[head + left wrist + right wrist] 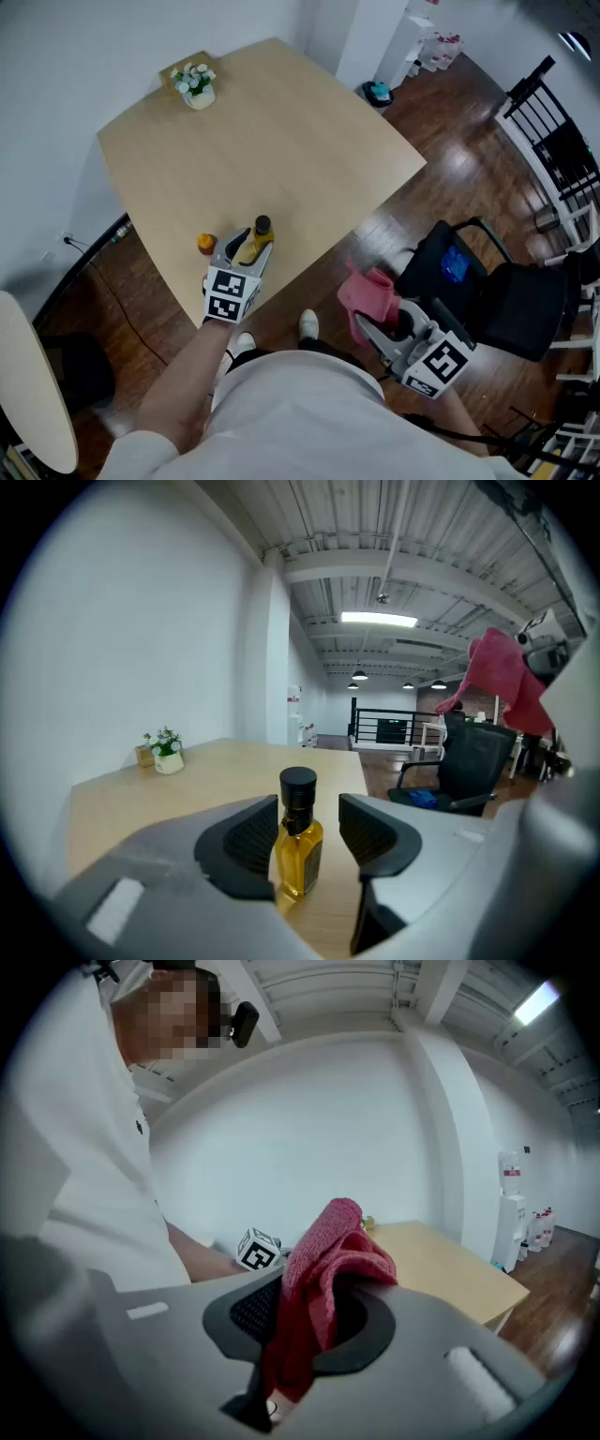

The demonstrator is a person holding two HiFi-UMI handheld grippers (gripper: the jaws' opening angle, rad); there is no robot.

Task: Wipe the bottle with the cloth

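The bottle, filled with yellow liquid and topped by a black cap, stands upright on the table near its front edge, right between the fingers of the left gripper. Those fingers sit apart on either side of it, with a narrow gap showing on both sides, so nothing is gripped. A small orange object lies on the table just beside the gripper. The right gripper is off the table, over the wooden floor near a black chair; its fingers are closed on the bunched red cloth, which sticks up above them.
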